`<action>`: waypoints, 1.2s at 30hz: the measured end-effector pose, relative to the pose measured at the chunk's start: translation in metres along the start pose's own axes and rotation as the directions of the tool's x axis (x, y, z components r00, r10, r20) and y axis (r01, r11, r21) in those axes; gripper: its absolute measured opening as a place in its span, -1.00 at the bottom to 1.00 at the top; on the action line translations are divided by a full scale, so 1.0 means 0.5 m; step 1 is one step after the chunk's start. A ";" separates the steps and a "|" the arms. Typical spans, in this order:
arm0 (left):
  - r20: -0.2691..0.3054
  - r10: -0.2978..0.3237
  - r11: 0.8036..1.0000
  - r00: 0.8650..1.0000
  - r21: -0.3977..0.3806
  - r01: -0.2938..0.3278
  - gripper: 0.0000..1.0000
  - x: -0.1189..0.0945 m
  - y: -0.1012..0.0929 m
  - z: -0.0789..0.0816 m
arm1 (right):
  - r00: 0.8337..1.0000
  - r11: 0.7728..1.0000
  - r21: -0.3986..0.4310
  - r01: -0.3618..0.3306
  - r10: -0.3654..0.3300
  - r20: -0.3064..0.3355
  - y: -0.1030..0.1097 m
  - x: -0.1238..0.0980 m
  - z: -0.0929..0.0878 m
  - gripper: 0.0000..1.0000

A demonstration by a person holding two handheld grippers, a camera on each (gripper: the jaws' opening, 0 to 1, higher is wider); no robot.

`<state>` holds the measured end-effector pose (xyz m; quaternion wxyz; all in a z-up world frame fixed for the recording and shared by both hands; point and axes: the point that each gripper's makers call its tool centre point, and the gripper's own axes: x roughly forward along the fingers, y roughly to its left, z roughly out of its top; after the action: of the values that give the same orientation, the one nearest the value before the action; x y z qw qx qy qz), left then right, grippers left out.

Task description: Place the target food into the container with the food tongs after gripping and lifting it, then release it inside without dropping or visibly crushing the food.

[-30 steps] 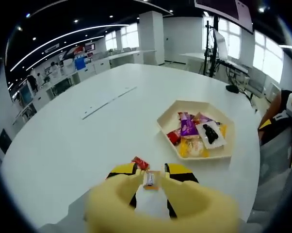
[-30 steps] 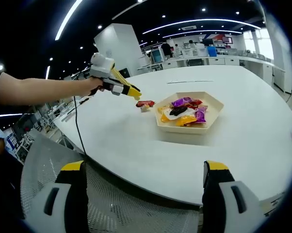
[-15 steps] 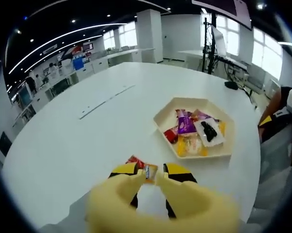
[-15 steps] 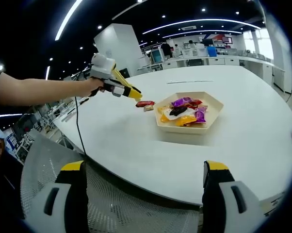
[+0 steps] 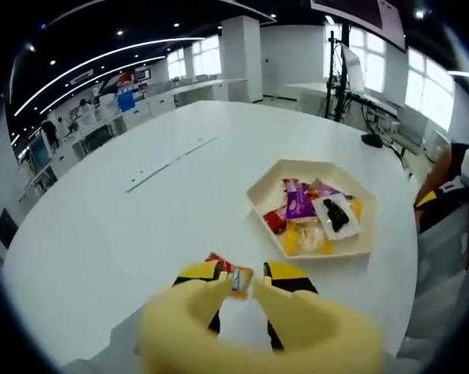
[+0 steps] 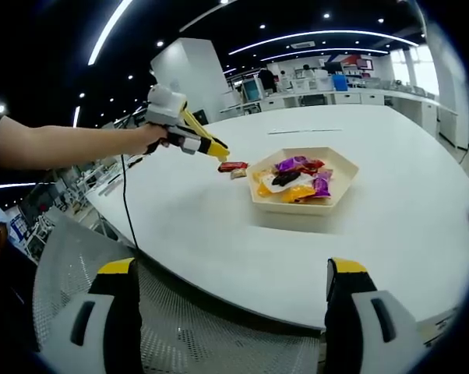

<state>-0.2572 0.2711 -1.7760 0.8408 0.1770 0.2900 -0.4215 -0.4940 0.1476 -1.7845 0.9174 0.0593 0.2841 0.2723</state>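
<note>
Yellow tongs point(image 5: 242, 292) in the left gripper point(image 5: 242, 273) stand narrowly parted at a wrapped sweet point(image 5: 241, 278); from the right gripper point(image 6: 230, 312), jaws wide, the tray point(image 6: 340, 187) sits just beside.

No readable text anywhere — snack wrappers point(image 5: 312, 216) in the tray are too small and blurred. Background wall signs — illegible too.

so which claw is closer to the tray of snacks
Left. The left claw hangs over the table just beside the tray, near two loose snacks. The right claw sits back off the table edge, open.
</note>
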 end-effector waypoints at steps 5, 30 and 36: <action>-0.005 -0.007 1.000 1.000 0.006 0.007 -0.63 0.013 -0.004 -0.011 | 1.000 1.000 0.000 -0.006 0.006 -0.007 0.001 0.001 -0.002 0.99; -0.009 -0.004 1.000 1.000 0.010 0.004 -0.57 0.058 0.002 -0.032 | 1.000 1.000 0.003 -0.005 0.005 -0.007 0.001 0.002 -0.002 0.99; -0.011 -0.012 1.000 1.000 0.027 0.012 -0.55 0.070 -0.001 -0.033 | 1.000 1.000 0.004 -0.005 0.005 -0.007 0.001 0.001 -0.002 0.99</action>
<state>-0.2464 0.2584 -1.8110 0.8342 0.1891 0.2899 -0.4293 -0.4943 0.1483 -1.7856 0.9155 0.0609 0.2879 0.2742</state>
